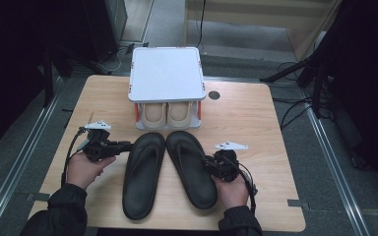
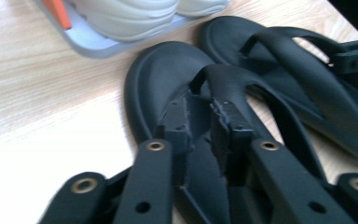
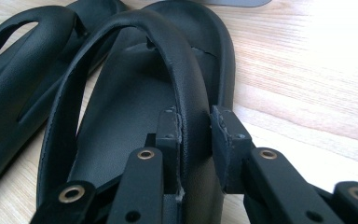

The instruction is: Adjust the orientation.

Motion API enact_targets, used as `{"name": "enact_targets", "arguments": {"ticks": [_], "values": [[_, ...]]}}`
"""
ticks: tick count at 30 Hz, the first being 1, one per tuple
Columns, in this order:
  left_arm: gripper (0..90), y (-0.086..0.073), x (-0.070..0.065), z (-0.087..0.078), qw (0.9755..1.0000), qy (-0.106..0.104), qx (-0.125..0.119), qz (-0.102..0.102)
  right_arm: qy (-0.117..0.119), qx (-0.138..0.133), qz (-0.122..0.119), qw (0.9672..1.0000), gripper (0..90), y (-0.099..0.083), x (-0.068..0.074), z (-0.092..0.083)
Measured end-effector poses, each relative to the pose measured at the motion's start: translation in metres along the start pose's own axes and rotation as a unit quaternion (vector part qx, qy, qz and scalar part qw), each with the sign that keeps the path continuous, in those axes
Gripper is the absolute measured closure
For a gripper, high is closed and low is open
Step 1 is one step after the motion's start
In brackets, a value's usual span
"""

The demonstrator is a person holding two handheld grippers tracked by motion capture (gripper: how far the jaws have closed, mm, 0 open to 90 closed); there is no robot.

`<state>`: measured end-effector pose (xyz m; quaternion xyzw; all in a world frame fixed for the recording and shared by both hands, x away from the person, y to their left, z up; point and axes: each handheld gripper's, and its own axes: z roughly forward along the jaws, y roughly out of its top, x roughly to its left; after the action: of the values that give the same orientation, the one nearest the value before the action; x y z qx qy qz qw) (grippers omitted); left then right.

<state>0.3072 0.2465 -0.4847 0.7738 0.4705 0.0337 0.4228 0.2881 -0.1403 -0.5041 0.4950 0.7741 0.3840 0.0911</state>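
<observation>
Presently: two black sandals side by side on table (image 1: pixel 256 113) before shoe rack (image 1: pixel 166 73); left gripper (image 2: pixel 199 125) narrowed about left sandal (image 1: pixel 142 172) strap, apparently pinching; right gripper (image 3: pixel 196 128) clamped on right sandal (image 1: pixel 191 167) strap.

I count two black sandals (image 1: pixel 143 174) on the table (image 1: pixel 256 123) — one on my left side and one (image 1: pixel 191 167) on my right. In the white rack (image 1: pixel 166 73) I see two beige shoes (image 1: pixel 155 114), one pair. There is one rack and one table. I have two grippers — the left gripper (image 1: pixel 123 146) and the right gripper (image 1: pixel 211 161), one in each hand.
</observation>
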Motion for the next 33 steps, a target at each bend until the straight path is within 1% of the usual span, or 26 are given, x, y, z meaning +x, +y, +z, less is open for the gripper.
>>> {"name": "enact_targets", "arguments": {"ticks": [2, 5, 6, 7, 9, 11, 14, 16, 17, 19, 20, 21, 24, 27, 30, 31, 33], "values": [[80.4, 0.000, 0.001, 0.001, 1.0000, -0.003, 0.006, -0.002, 0.000, 0.001, -0.005, 1.0000, 74.0, -0.001, 0.002, 0.002], [81.8, -0.001, 0.003, 0.001, 0.9999, -0.001, 0.011, -0.001, 0.002, 0.003, -0.006, 1.0000, 70.8, -0.002, 0.003, 0.003], [81.8, -0.001, 0.004, 0.002, 0.9999, 0.002, 0.009, -0.004, 0.002, 0.002, -0.008, 1.0000, 69.2, -0.002, 0.003, 0.003], [81.9, -0.001, 0.005, 0.001, 1.0000, 0.002, 0.010, -0.002, 0.004, -0.003, -0.011, 0.9999, 66.5, -0.002, 0.003, 0.003], [82.2, -0.001, 0.007, 0.001, 0.9999, 0.004, 0.010, -0.003, 0.017, -0.018, -0.013, 0.9996, 65.1, -0.001, 0.001, -0.001], [83.0, -0.002, 0.009, 0.001, 0.9999, 0.002, 0.014, -0.006, 0.020, -0.036, -0.021, 0.9989, 68.3, 0.003, -0.001, -0.008], [85.8, -0.003, 0.010, 0.003, 0.9998, 0.001, 0.019, -0.005, 0.022, -0.044, -0.030, 0.9984, 78.3, 0.005, -0.006, -0.014], [87.6, -0.003, 0.010, 0.005, 0.9996, 0.005, 0.027, 0.000, 0.024, -0.040, -0.025, 0.9986, 85.1, 0.006, -0.011, -0.013], [88.6, -0.004, 0.011, 0.006, 0.9995, 0.004, 0.030, -0.001, 0.022, -0.037, -0.024, 0.9988, 86.6, 0.006, -0.012, -0.012], [89.2, -0.006, 0.014, 0.009, 0.9993, 0.008, 0.035, -0.005, 0.024, -0.034, -0.021, 0.9989, 89.2, 0.007, -0.014, -0.007], [89.4, -0.007, 0.015, 0.010, 0.9992, 0.005, 0.039, -0.008, 0.017, -0.026, -0.023, 0.9993, 90.0, 0.007, -0.015, -0.002], [89.4, -0.008, 0.016, 0.012, 0.9991, 0.007, 0.041, -0.011, 0.015, -0.023, -0.025, 0.9993, 90.0, 0.008, -0.015, 0.001], [89.4, -0.012, 0.018, 0.014, 0.9986, 0.010, 0.051, -0.012, 0.002, -0.009, -0.033, 0.9994, 90.0, 0.009, -0.016, 0.011], [89.4, -0.015, 0.020, 0.016, 0.9982, 0.013, 0.058, -0.014, -0.002, 0.000, -0.036, 0.9994, 90.0, 0.011, -0.018, 0.016], [89.4, -0.017, 0.020, 0.020, 0.9975, 0.014, 0.068, -0.013, -0.001, 0.006, -0.039, 0.9992, 90.0, 0.012, -0.018, 0.020], [89.4, -0.018, 0.020, 0.020, 0.9976, 0.014, 0.066, -0.014, 0.000, 0.011, -0.040, 0.9991, 90.0, 0.012, -0.018, 0.021], [89.4, -0.018, 0.020, 0.020, 0.9977, 0.014, 0.064, -0.016, 0.000, 0.009, -0.039, 0.9992, 90.0, 0.013, -0.018, 0.022]]}}
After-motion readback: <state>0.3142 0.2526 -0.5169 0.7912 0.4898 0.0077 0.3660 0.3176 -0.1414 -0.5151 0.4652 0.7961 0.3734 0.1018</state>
